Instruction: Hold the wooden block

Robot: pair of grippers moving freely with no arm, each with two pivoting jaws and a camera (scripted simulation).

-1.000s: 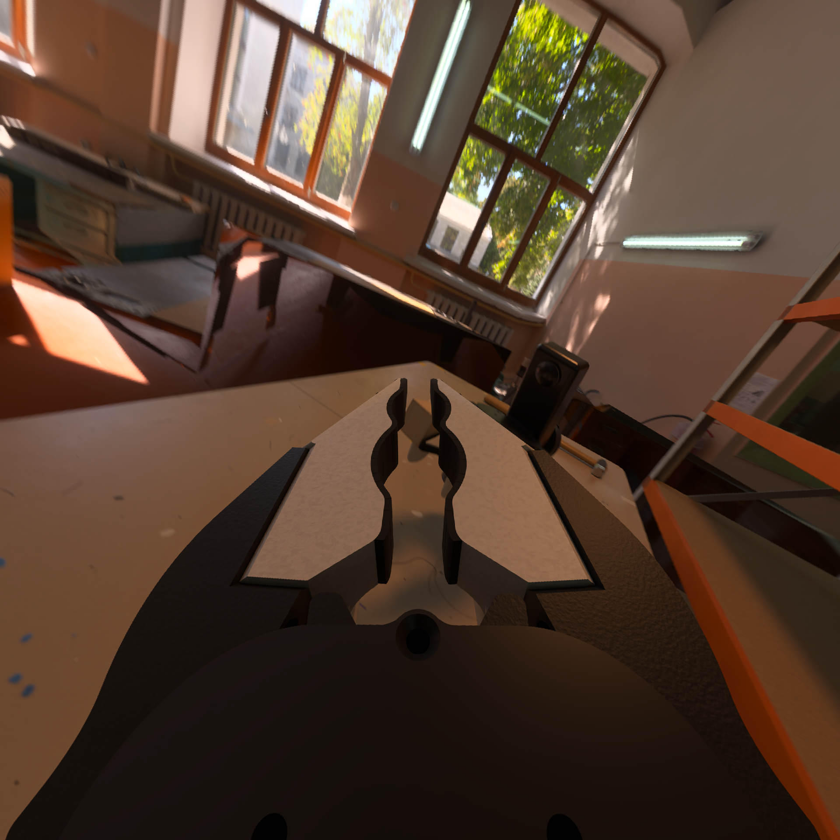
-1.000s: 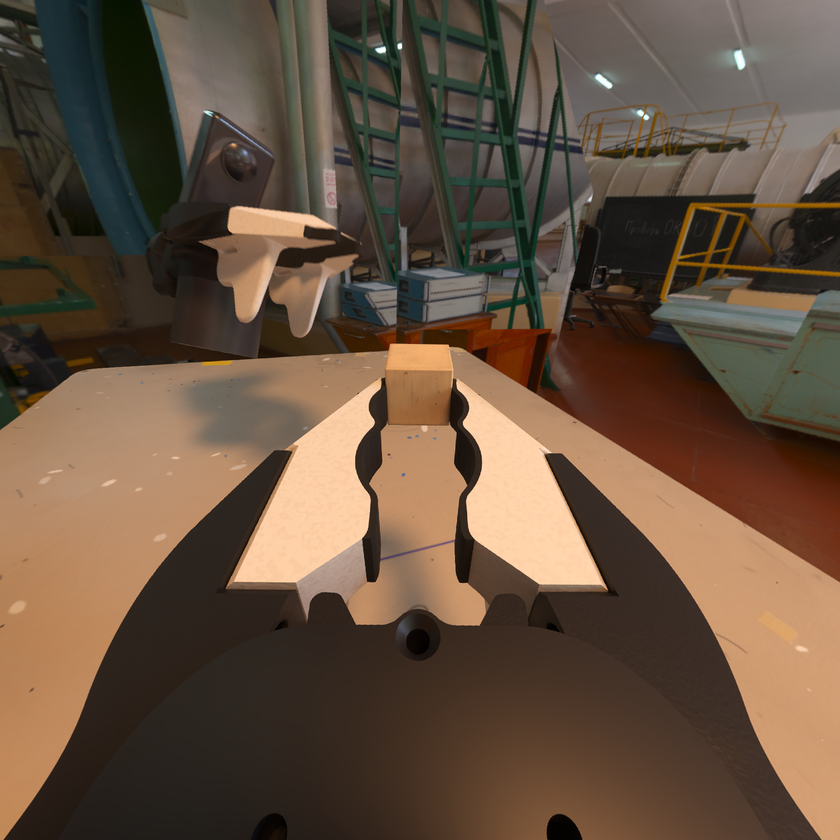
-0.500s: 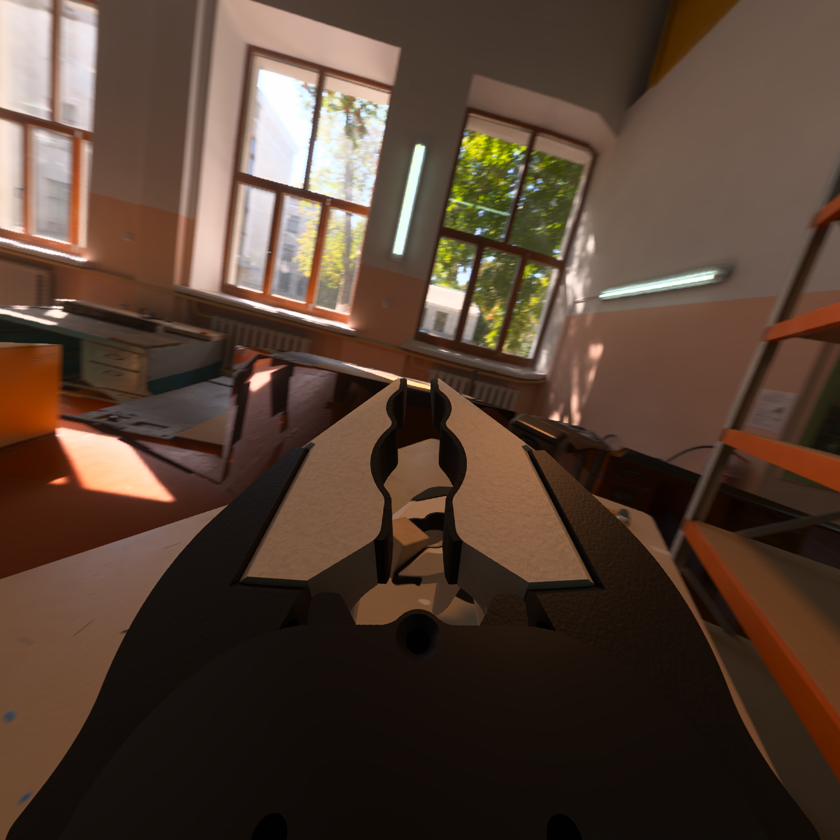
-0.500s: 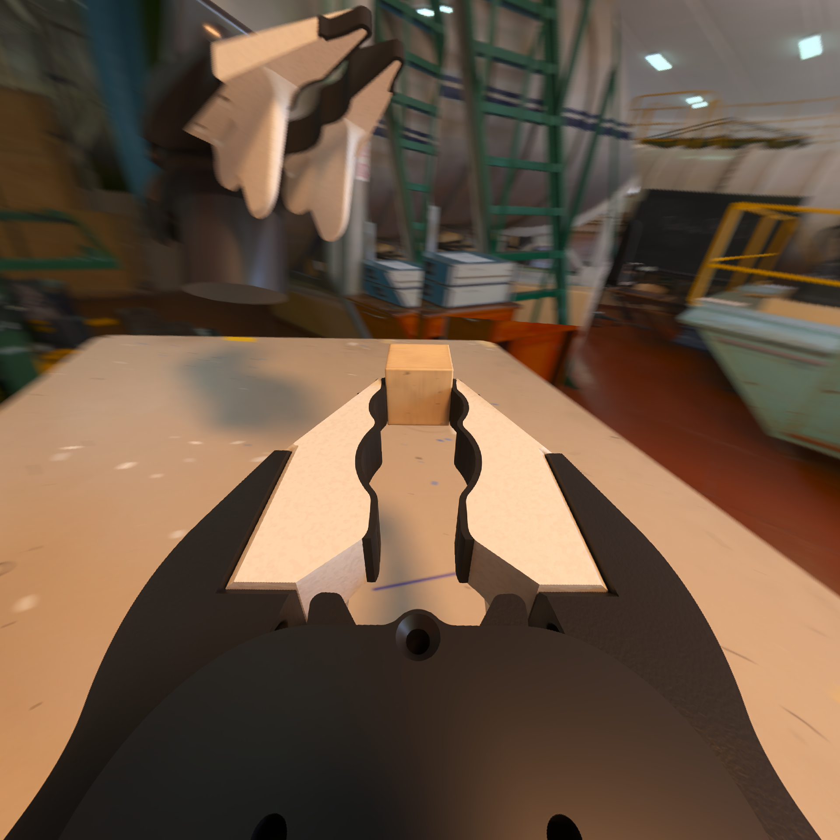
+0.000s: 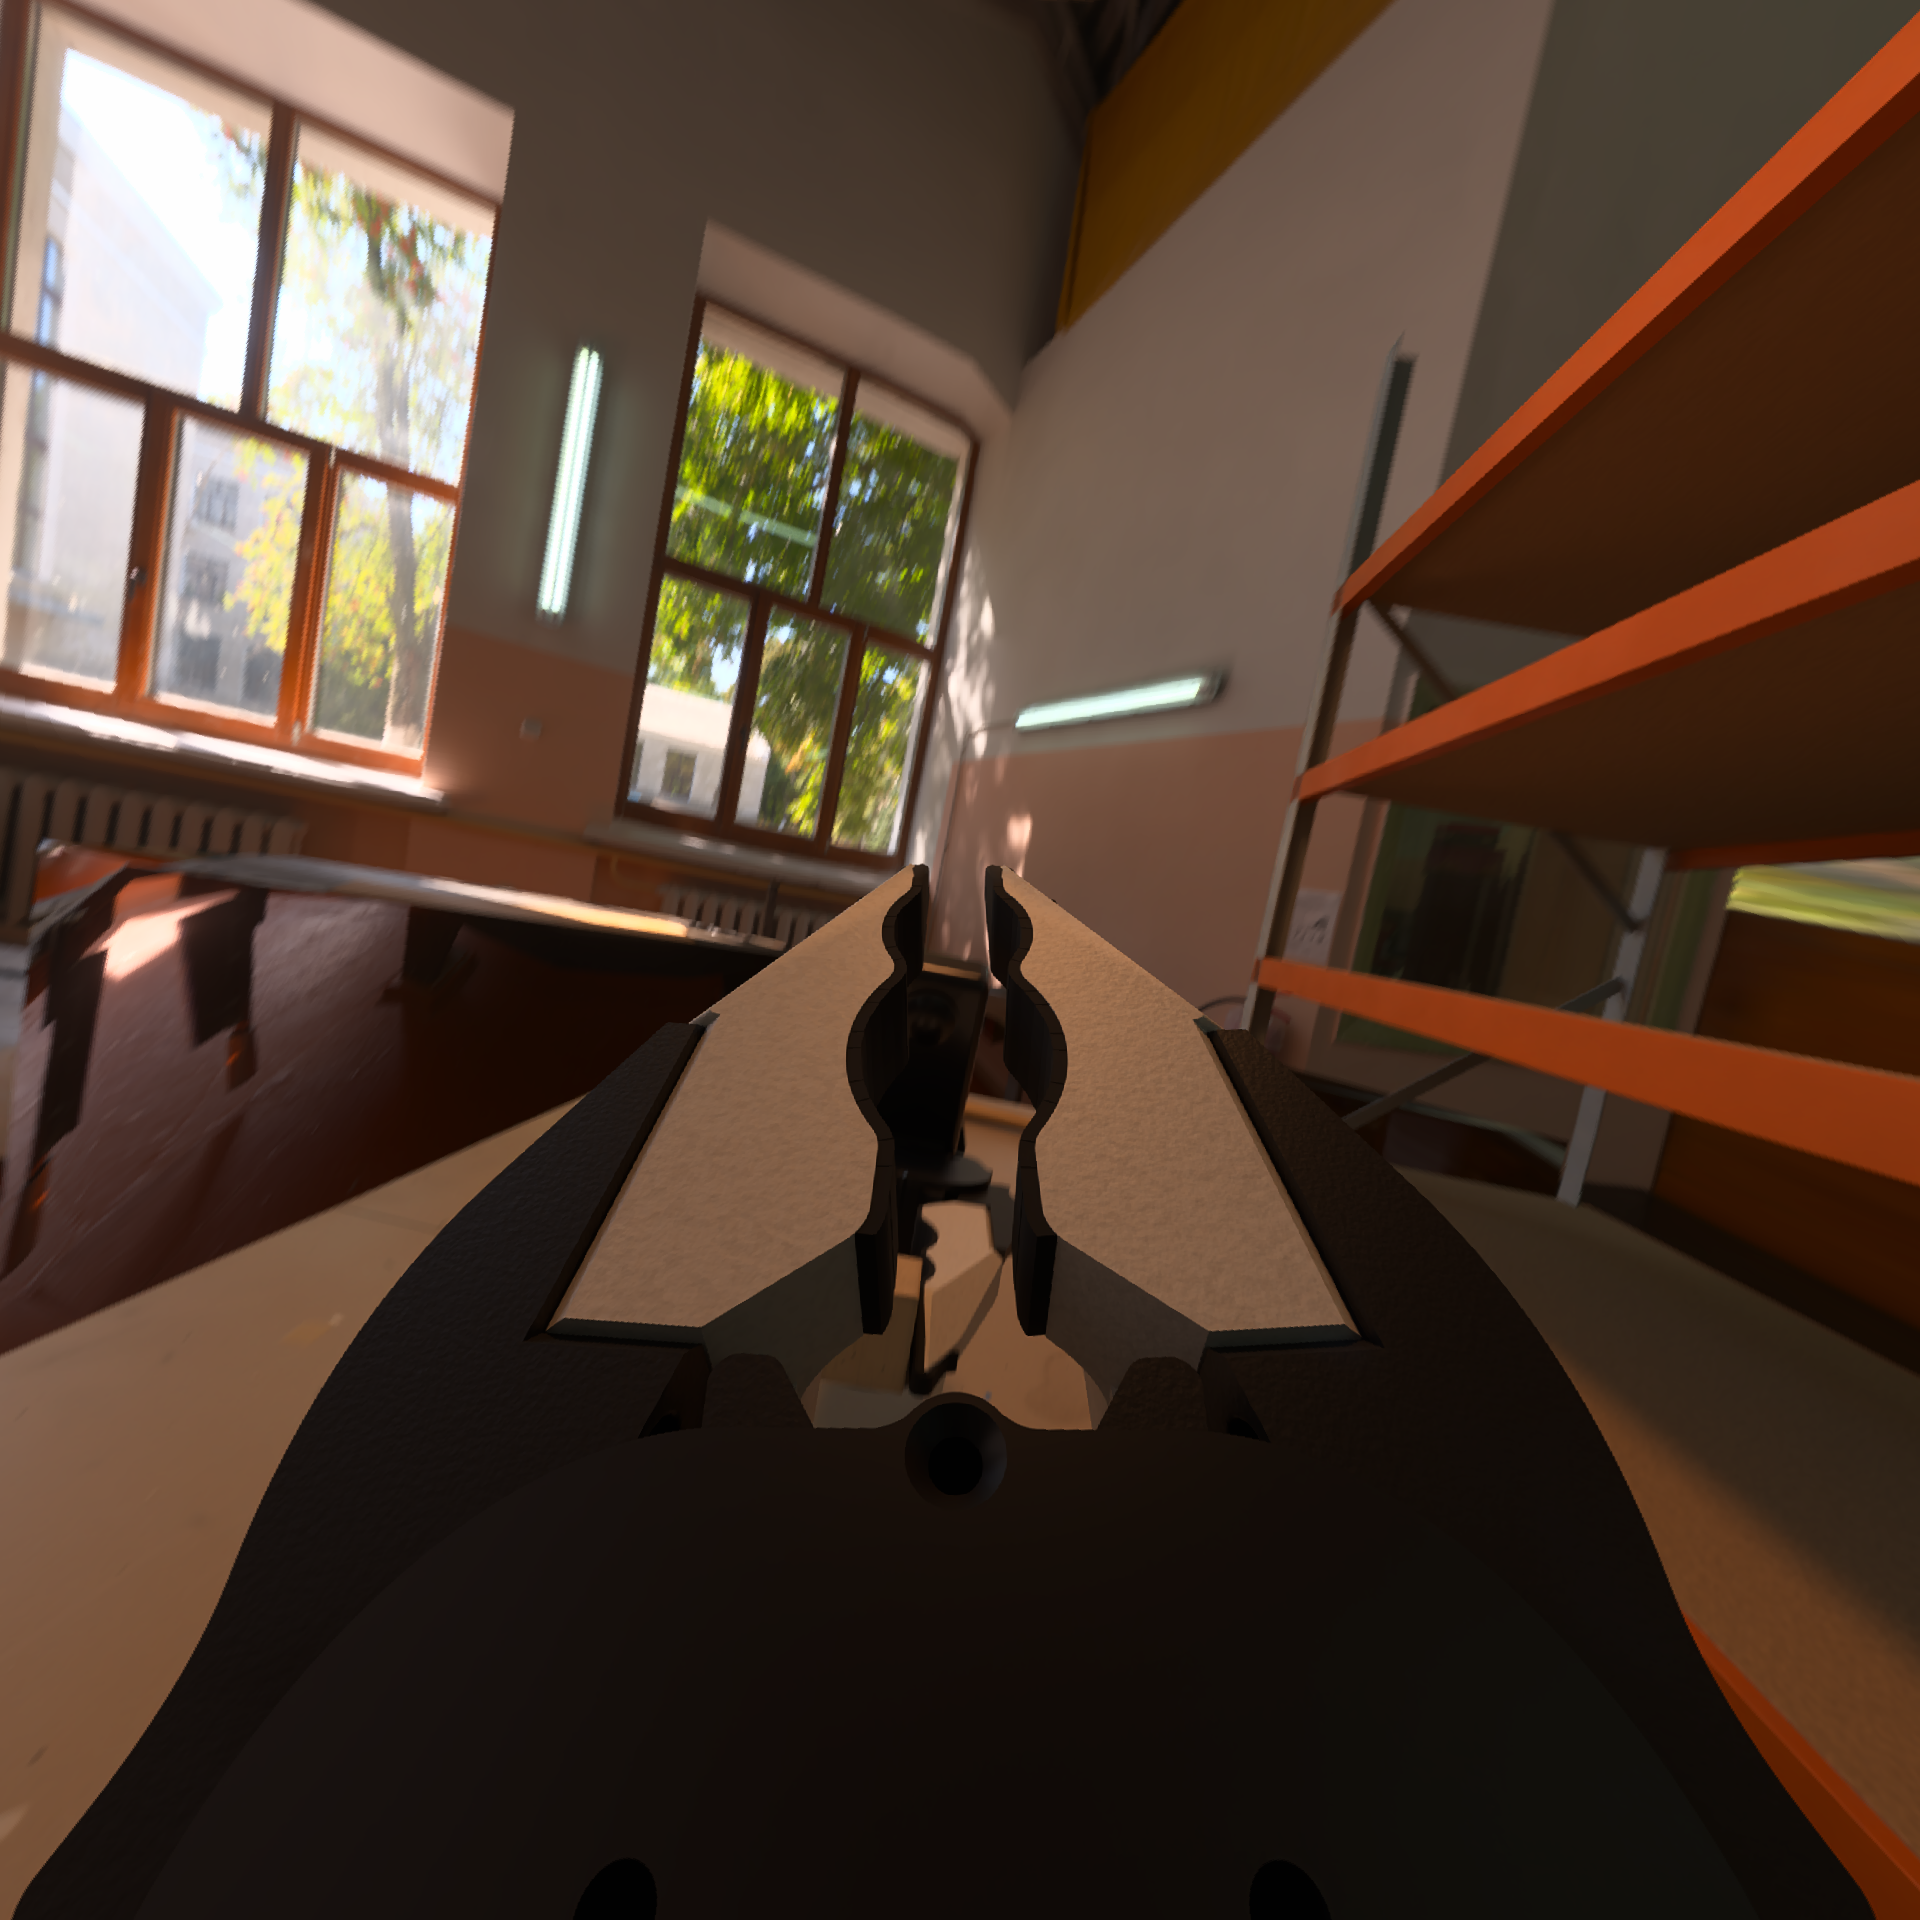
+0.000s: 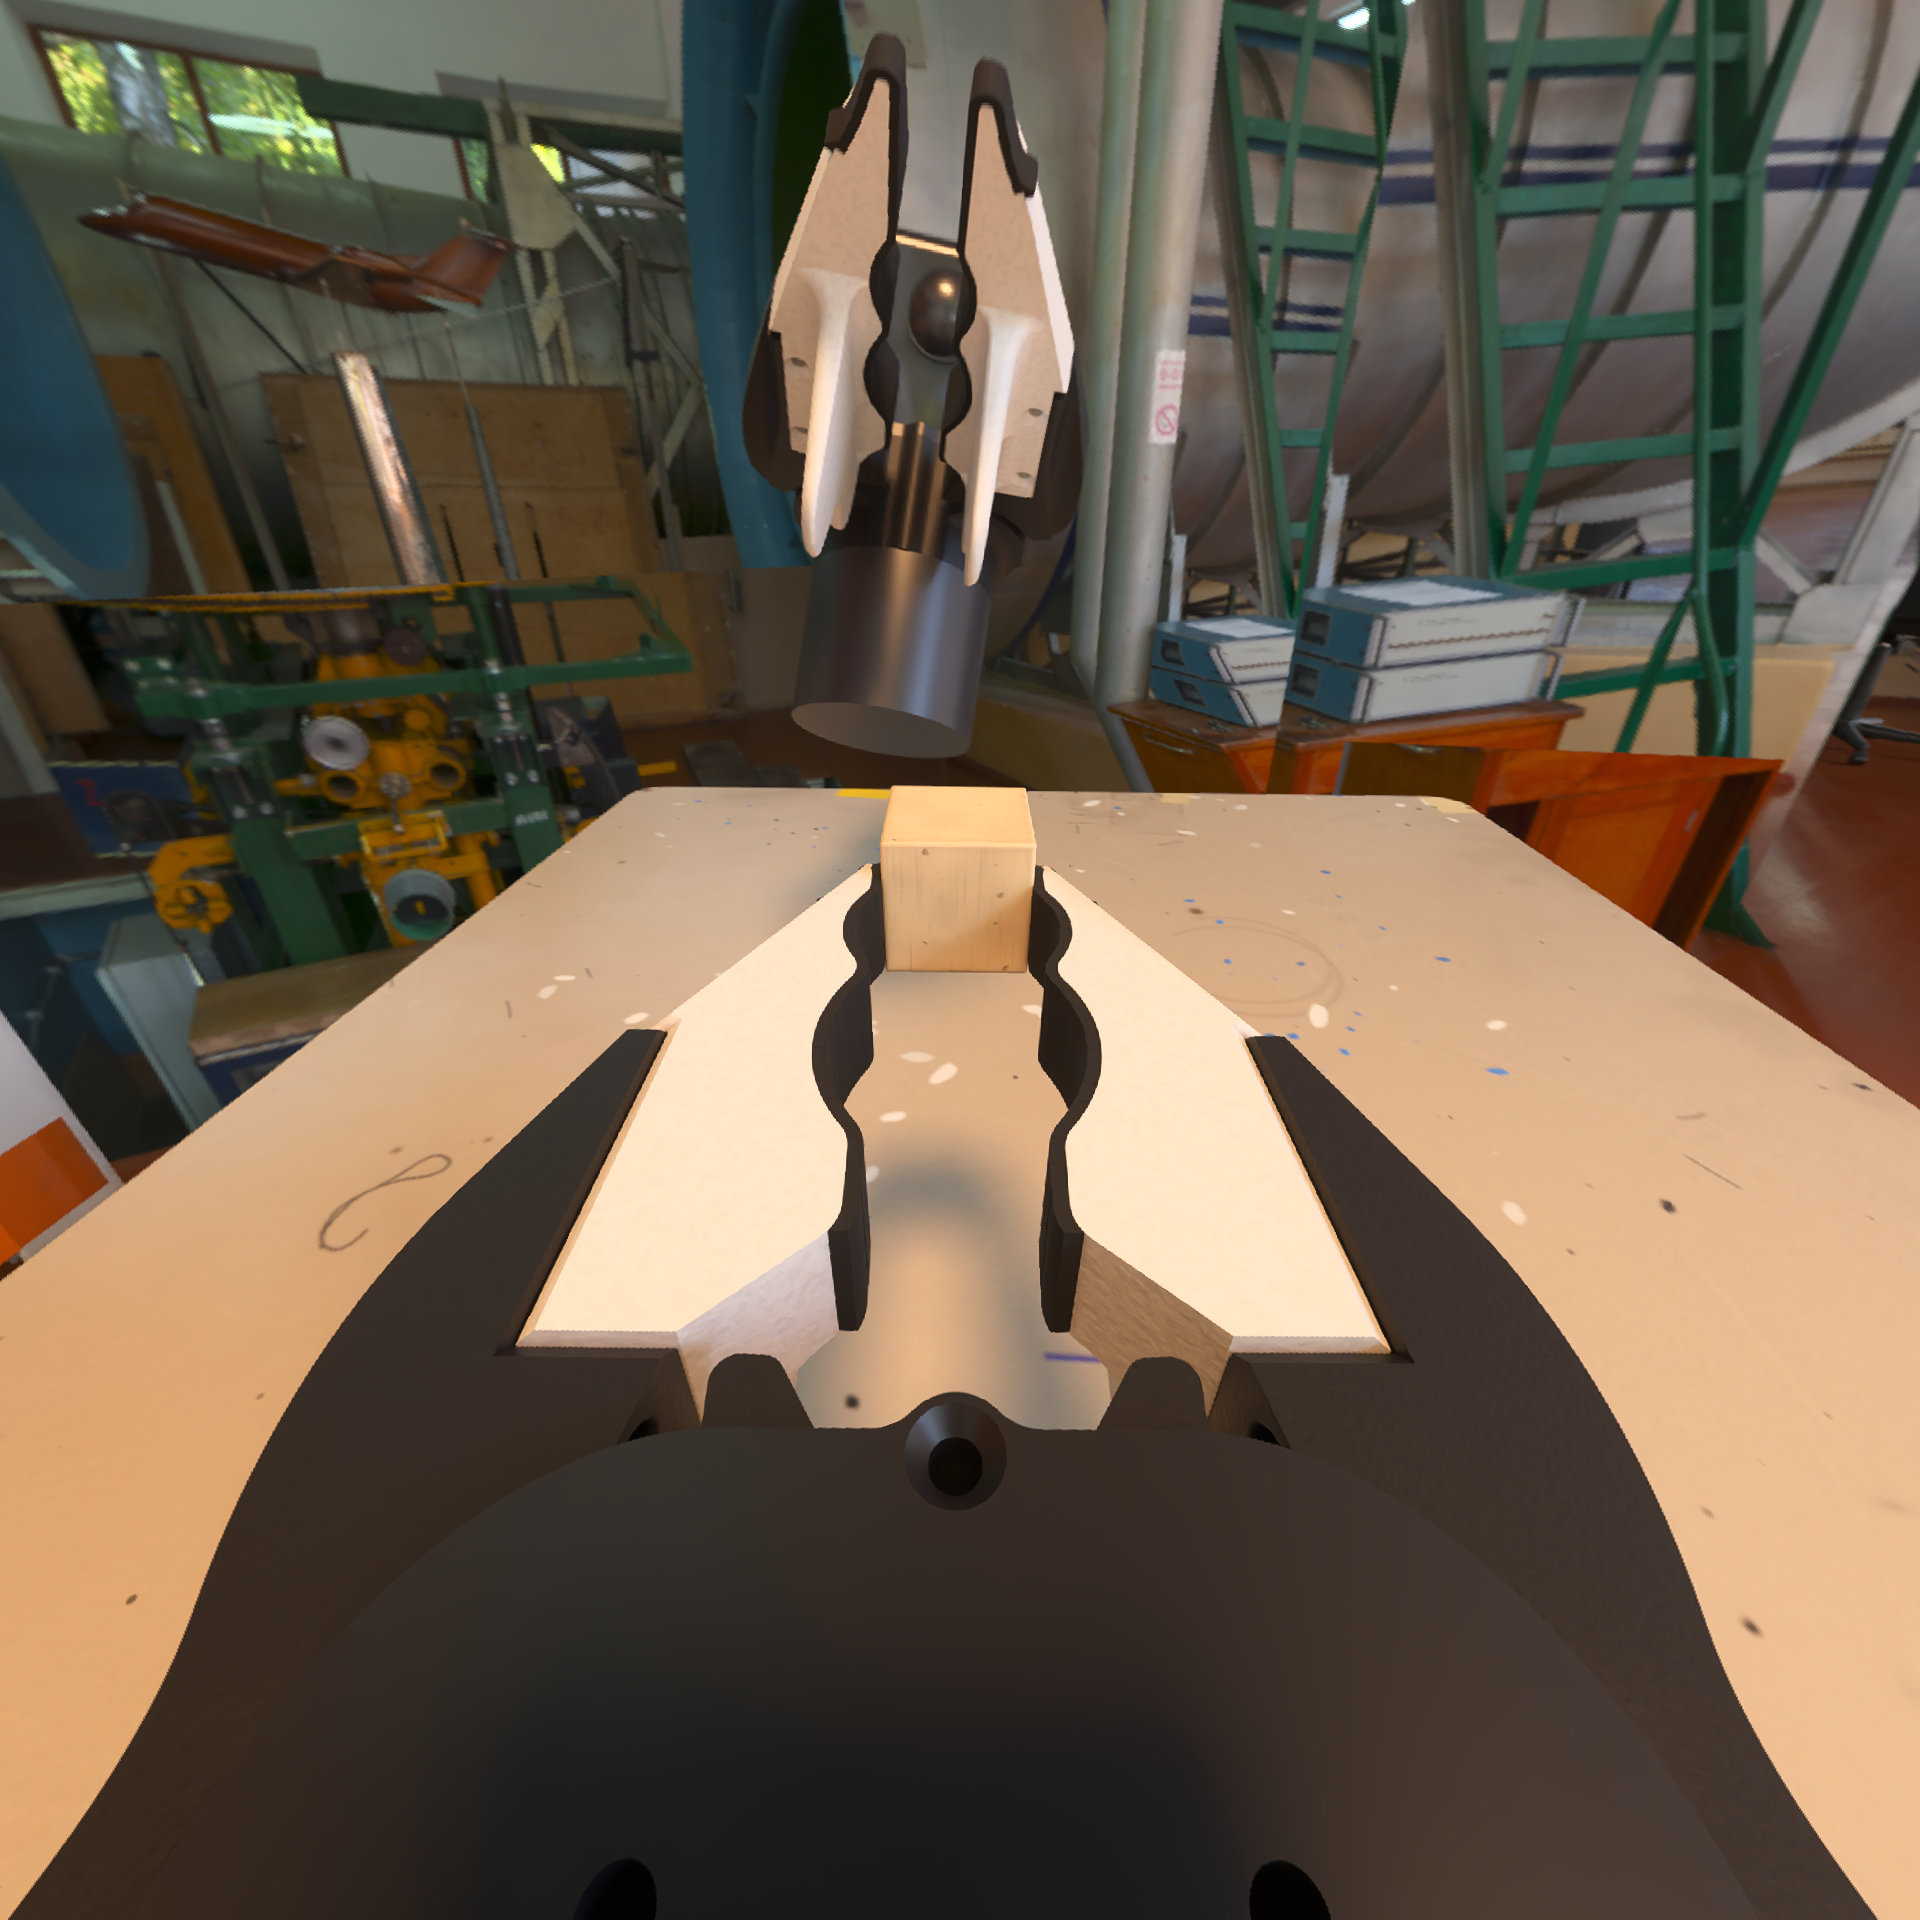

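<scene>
The wooden block (image 6: 956, 894) is a pale cube pinched between the tips of my right gripper (image 6: 956, 914), which is shut on it over the tan table (image 6: 1455, 1039). A soft shadow lies on the table under the fingers. My left gripper (image 5: 954, 883) is shut and empty, with only a thin slit between its fingers. It also shows in the right wrist view (image 6: 935, 78), hanging in the air above and beyond the block, tips tilted upward. Through the slit in the left wrist view I see the right gripper's dark body (image 5: 935, 1049).
The table's far edge (image 6: 1039, 795) lies just beyond the block. An orange shelving rack (image 5: 1610, 1060) stands close on the right in the left wrist view. Blue-grey cases (image 6: 1423, 644) sit on an orange desk beyond the table.
The left gripper has risen and swung round, from low at the left to high above the block, facing the right gripper. The right gripper kept the block and turned its view leftward.
</scene>
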